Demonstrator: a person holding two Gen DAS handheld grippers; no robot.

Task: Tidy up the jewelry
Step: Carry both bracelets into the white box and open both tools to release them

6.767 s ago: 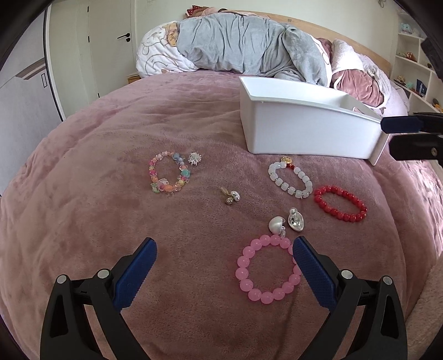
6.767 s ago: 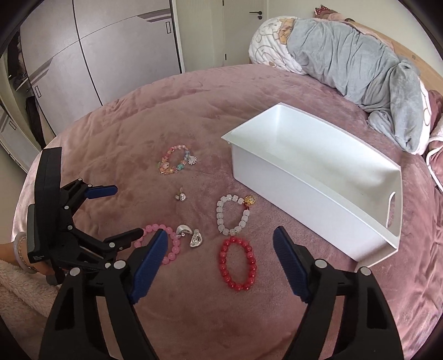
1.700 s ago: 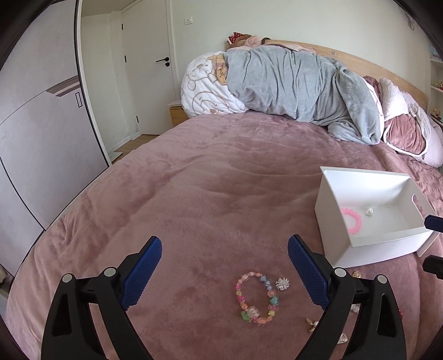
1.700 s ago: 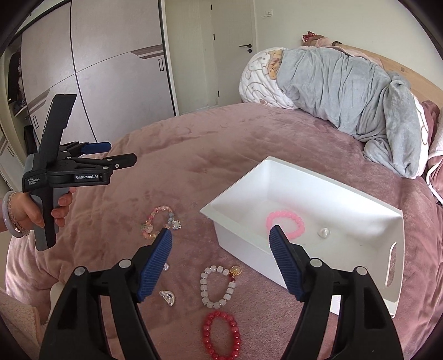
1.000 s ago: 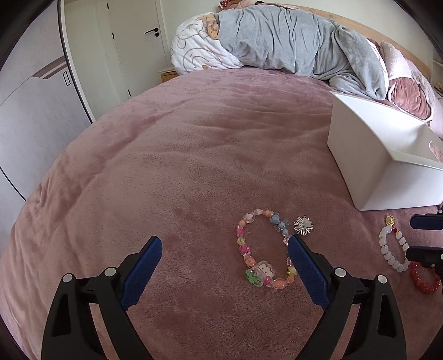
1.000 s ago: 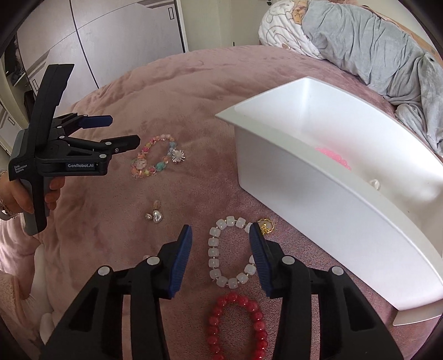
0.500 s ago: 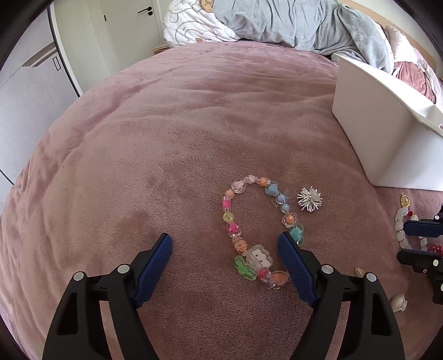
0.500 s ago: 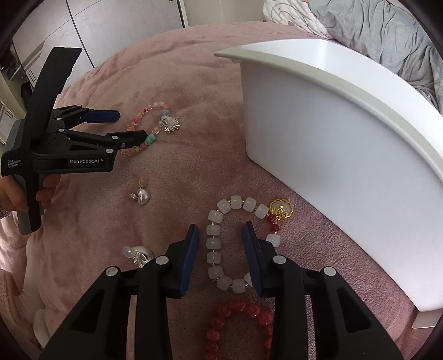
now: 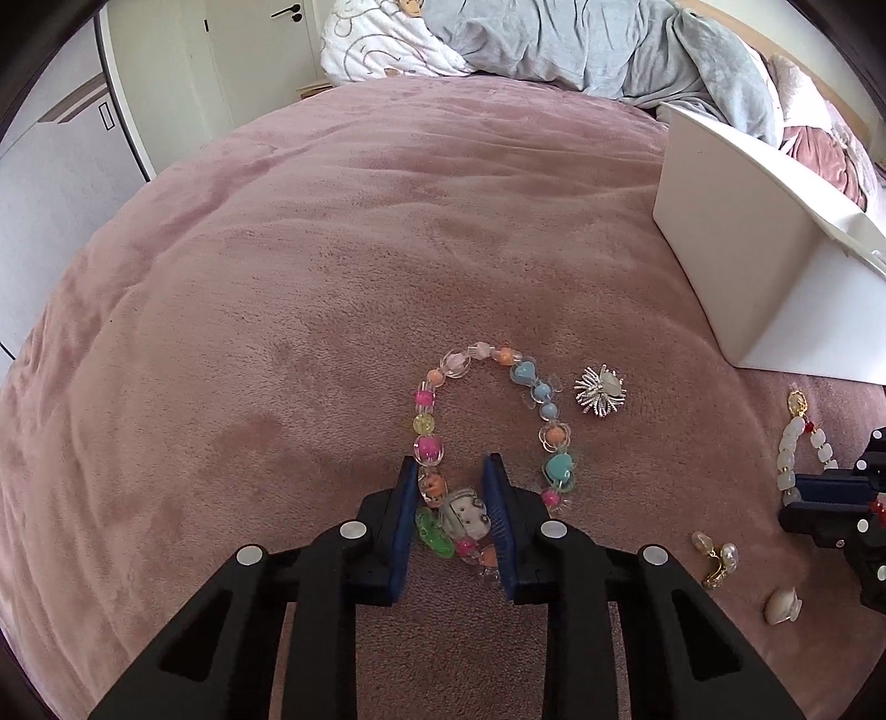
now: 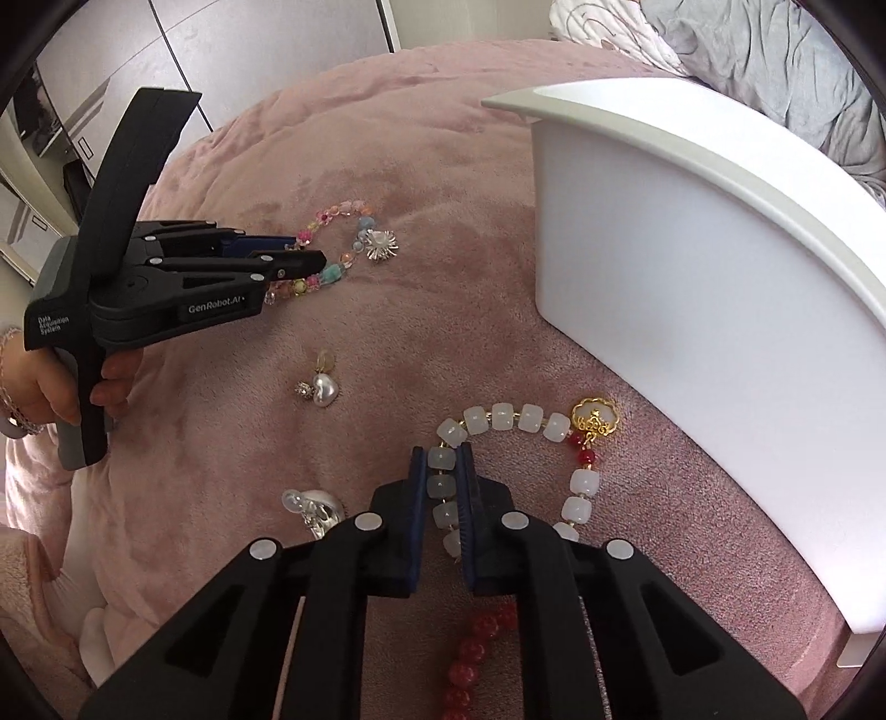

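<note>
My left gripper (image 9: 449, 471) is down on the pink blanket, its jaws closed around the near side of the multicoloured bead bracelet (image 9: 523, 375), which also shows in the right wrist view (image 10: 332, 213). My right gripper (image 10: 441, 459) is shut on the left side of the white bead bracelet (image 10: 515, 415) with a gold charm (image 10: 595, 416). The white bin (image 10: 720, 266) stands just right of it, and its corner shows in the left wrist view (image 9: 736, 221).
A silver starburst brooch (image 9: 599, 389) lies beside the colourful bracelet. A pearl earring (image 10: 319, 387), a silver shell earring (image 10: 318, 509) and a red bead bracelet (image 10: 476, 642) lie on the blanket. A grey duvet (image 9: 581, 39) is heaped at the bed's far end.
Both grippers have come down onto the blanket and closed: the left around the colourful bracelet, the right around the white bracelet. Earlier the pink bracelet and one earring went into the bin.
</note>
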